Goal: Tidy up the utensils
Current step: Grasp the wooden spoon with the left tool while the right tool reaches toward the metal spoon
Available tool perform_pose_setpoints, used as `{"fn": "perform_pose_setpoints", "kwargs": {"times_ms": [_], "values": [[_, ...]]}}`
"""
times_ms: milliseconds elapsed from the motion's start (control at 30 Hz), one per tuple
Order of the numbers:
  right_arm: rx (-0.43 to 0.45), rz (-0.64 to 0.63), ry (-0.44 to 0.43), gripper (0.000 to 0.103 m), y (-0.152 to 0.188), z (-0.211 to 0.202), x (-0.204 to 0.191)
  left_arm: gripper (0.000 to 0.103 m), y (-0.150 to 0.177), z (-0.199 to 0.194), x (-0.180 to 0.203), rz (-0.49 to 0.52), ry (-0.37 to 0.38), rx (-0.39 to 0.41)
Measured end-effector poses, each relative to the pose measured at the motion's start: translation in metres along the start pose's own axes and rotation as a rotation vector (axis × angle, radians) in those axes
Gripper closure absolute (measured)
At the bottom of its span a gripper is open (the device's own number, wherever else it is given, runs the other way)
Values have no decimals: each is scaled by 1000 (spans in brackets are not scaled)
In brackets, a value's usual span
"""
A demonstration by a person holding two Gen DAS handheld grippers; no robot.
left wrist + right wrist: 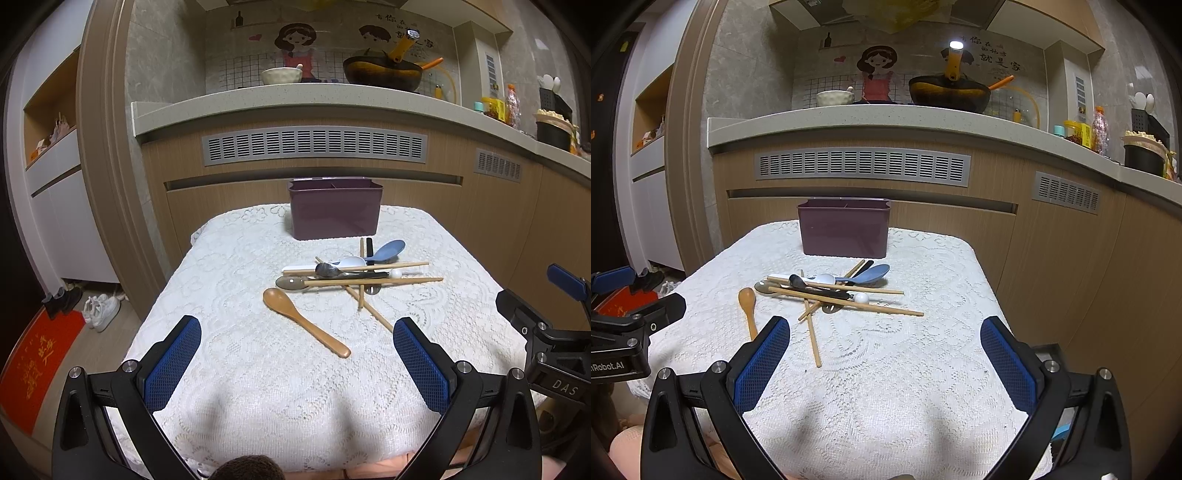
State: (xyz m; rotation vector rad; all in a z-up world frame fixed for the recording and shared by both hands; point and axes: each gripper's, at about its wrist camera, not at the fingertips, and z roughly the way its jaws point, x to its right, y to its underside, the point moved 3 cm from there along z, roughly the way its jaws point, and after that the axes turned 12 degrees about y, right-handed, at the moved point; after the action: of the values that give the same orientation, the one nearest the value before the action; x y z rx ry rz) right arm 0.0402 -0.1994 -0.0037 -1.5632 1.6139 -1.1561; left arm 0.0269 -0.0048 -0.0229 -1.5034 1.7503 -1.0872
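A purple divided utensil box (335, 208) (844, 228) stands at the far edge of the lace-covered table (240, 369) (886, 387). In front of it lies a heap of utensils: wooden chopsticks (373, 282) (846, 302), a blue rice paddle (388, 249) (870, 274), a white spoon (351, 261) (824, 278), metal spoons (291, 283) and a black-handled one (820, 290). A wooden spoon (304, 321) (747, 304) lies apart, nearer me. My left gripper (297, 330) is open above the near table, the wooden spoon's handle between its fingers in view. My right gripper (885, 330) is open and holds nothing.
Behind the table runs a wooden cabinet with vent grilles (314, 145) under a counter (295, 99) carrying a wok (382, 72), a bowl (281, 75) and jars (498, 107). Shoes (99, 310) and a red mat (37, 365) lie on the floor at left.
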Motion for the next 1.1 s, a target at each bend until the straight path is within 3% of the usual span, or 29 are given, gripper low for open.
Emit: {"fn": "perform_pose_setpoints", "kwargs": {"times_ms": [367,633,767,900,933,1000,1067,1100], "values": [[-5,-18,-20,0,-5,10,-2,0,-3,17,-7,-8,24,-54],[-44,-62,-55,0,-16,44,-12,0,-6,54,-42,-42,33,-122],[-109,-138,-114,0,-19,75,-33,0,0,78,-61,-81,67,-206],[-196,-231,-229,1,-19,109,-65,0,7,91,-81,-111,37,-241],[-215,-250,-264,2,-19,117,-74,0,8,94,-88,-117,23,-245],[-257,-299,-348,16,-18,132,-99,0,8,97,-101,-130,0,-252],[-295,-347,-409,40,-16,141,-121,0,9,100,-114,-151,-9,-254],[-317,-371,-442,43,-14,146,-134,0,9,101,-120,-164,-10,-255]]}}
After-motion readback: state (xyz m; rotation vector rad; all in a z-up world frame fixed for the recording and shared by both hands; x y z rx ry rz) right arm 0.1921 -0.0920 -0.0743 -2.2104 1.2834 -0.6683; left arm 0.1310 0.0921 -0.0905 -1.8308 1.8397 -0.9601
